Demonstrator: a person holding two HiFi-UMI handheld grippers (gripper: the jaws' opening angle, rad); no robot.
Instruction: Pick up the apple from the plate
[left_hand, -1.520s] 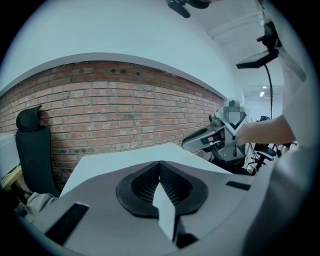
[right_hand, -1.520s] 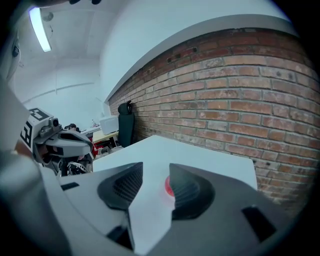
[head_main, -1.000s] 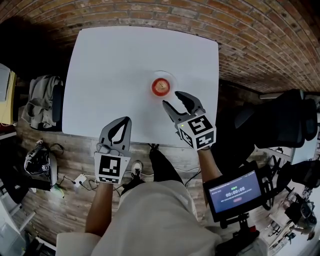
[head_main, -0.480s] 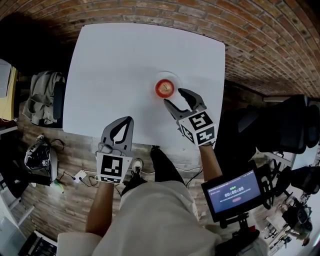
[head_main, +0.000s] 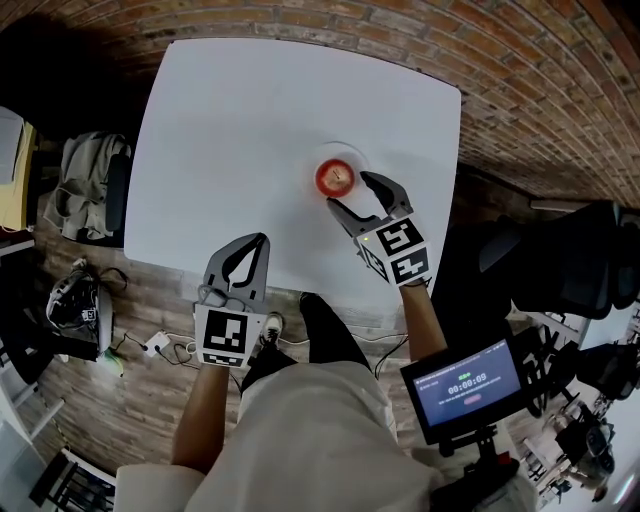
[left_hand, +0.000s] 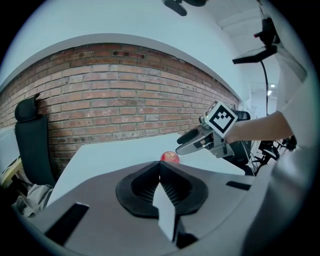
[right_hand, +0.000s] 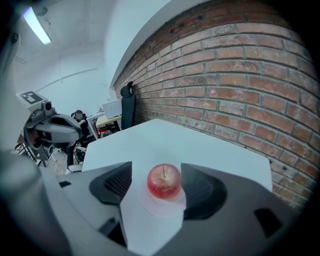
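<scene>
A red apple (head_main: 335, 178) sits on a small white plate (head_main: 350, 155) right of the white table's middle. It also shows in the right gripper view as the apple (right_hand: 164, 181) on the plate (right_hand: 161, 206). My right gripper (head_main: 349, 192) is just short of the apple. Its jaws are opening, their tips flank the apple's near side, and neither pad touches it. My left gripper (head_main: 257, 242) hovers over the table's near edge, shut and empty. From the left gripper (left_hand: 160, 166), the apple (left_hand: 170, 157) peeks over the closed jaws.
The white table (head_main: 240, 130) stands against a brick wall (head_main: 520, 90). A black chair (head_main: 570, 250) is at the right and a tablet with a timer (head_main: 468, 387) at the lower right. Clothes and a bag (head_main: 85, 195) lie at the left, over a wooden floor with cables.
My right gripper has moved forward and down to the apple, and its jaws have spread wider. My left gripper has stayed where it was.
</scene>
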